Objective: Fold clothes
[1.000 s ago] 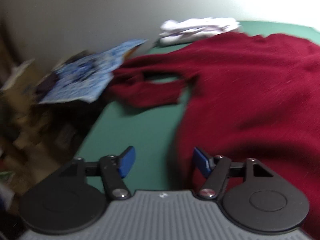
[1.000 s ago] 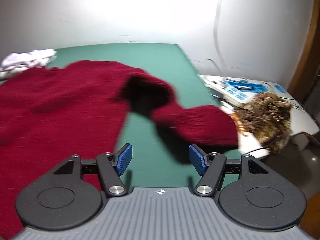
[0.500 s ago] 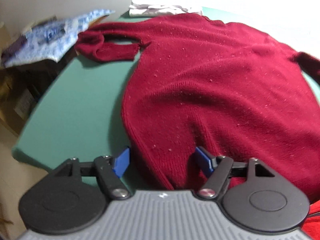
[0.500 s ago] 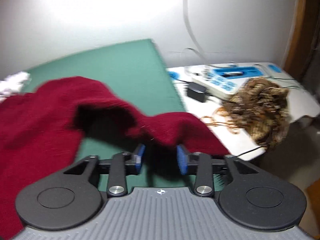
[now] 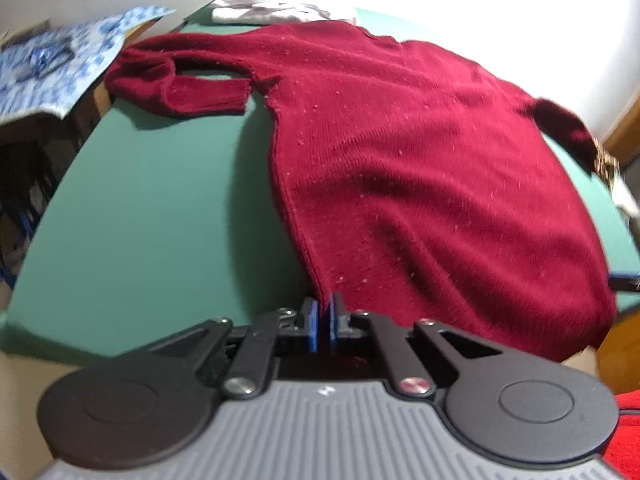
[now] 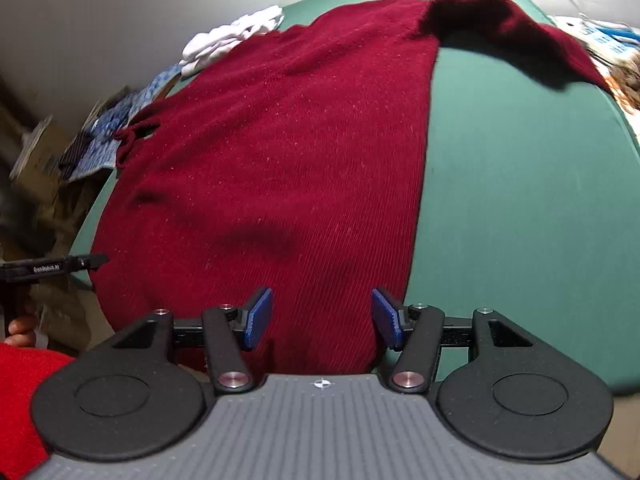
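Note:
A dark red knit sweater (image 5: 420, 168) lies spread on the green table (image 5: 160, 208), hem toward me. Its left sleeve (image 5: 188, 88) is folded at the far left, and its right sleeve (image 6: 504, 36) trails off the far right edge. My left gripper (image 5: 321, 314) is shut on the sweater's bottom left hem corner. My right gripper (image 6: 322, 312) is open, its blue pads either side of the bottom right hem of the sweater (image 6: 280, 152). The left gripper's tip also shows at the left edge of the right wrist view (image 6: 52, 268).
A white folded garment (image 5: 272, 10) lies at the table's far edge. A blue patterned cloth (image 5: 56, 64) and boxes lie off the left side. A side table with a blue-white device (image 6: 600, 32) and a brown furry item stands to the right.
My left gripper has closed on the sweater's left hem corner. My right gripper has swung from the right sleeve to the right hem and opened wide.

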`<state>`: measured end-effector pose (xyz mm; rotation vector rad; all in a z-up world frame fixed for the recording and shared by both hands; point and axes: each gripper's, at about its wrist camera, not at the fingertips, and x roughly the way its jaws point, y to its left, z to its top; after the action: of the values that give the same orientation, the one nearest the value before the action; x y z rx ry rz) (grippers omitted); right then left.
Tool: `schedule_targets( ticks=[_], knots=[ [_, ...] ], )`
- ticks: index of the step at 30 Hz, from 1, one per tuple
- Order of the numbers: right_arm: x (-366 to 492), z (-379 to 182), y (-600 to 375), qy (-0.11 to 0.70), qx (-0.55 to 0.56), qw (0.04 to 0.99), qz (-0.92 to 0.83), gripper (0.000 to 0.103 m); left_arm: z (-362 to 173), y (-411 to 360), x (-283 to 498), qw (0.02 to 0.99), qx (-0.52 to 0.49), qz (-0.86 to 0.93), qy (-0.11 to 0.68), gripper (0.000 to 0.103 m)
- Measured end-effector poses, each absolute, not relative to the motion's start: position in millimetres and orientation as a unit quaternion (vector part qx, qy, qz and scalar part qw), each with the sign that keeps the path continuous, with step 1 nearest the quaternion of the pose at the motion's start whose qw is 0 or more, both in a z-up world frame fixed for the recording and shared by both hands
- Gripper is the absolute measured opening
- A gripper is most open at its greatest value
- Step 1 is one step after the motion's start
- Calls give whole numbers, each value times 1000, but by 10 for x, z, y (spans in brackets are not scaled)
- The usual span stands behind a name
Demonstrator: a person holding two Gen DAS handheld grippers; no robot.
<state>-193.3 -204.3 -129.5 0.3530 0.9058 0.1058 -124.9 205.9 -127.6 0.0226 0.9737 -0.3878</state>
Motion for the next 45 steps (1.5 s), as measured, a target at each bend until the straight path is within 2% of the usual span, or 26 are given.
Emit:
schedule_targets(
  ticks=[4,6,7,8,10,11,18,21,22,23,24,25,28,31,33,34,35,40,45],
  knots=[
    [-2130,-1341,-1848,411,163,897,20,62,-1132,2113,-1294,875,62,-199,438,2],
    [-2145,-1349,-1753,403,117,907,-9,44,-1029,2160,-1310,879,83,-205,423,2],
    [-2133,-1343,-1692,405,90,910,-24,22,-978,2186,-1318,881,92,-208,416,3],
    [-2112,-1328,-1665,408,79,909,-31,12,-928,2243,-1315,879,92,-217,416,3],
    [-2150,-1286,-1740,406,105,907,-36,11,-890,2297,-1323,872,102,-230,420,6],
    [-2173,-1265,-1782,403,119,906,-39,7,-890,2315,-1337,869,110,-232,422,7],
    [-2204,-1254,-1716,457,73,886,-12,6,-1208,2376,-1378,848,156,-199,467,7],
    [-2165,-1227,-1803,463,99,880,-27,9,-1106,2421,-1398,860,159,-194,445,12],
    [-2146,-1224,-1841,466,110,878,-32,15,-1060,2403,-1400,865,160,-198,433,19],
    [-2132,-1235,-1853,462,115,879,-35,31,-1019,2384,-1402,869,160,-202,422,26],
    [-2118,-1249,-1859,457,119,880,-39,40,-1041,2363,-1389,868,156,-203,426,39],
    [-2104,-1263,-1865,452,123,882,-42,51,-1063,2341,-1377,867,151,-204,429,43],
    [-2062,-1305,-1882,438,135,887,-53,50,-1129,2278,-1340,862,139,-206,441,47],
    [-2064,-1328,-1870,423,134,894,-62,43,-1194,2214,-1302,858,127,-209,452,44],
    [-2081,-1331,-1774,421,109,898,-67,30,-1238,2171,-1277,855,118,-211,459,38],
    [-2083,-1331,-1756,421,98,899,-69,20,-1260,2150,-1265,853,114,-212,463,33],
    [-2094,-1324,-1773,424,99,897,-70,17,-1279,2130,-1253,852,111,-213,466,31],
    [-2167,-1287,-1813,441,104,888,-75,12,-1146,2128,-1242,861,118,-214,447,18],
    [-2140,-1251,-1765,453,87,884,-78,12,-1014,2126,-1231,869,126,-216,427,16]
  ],
)
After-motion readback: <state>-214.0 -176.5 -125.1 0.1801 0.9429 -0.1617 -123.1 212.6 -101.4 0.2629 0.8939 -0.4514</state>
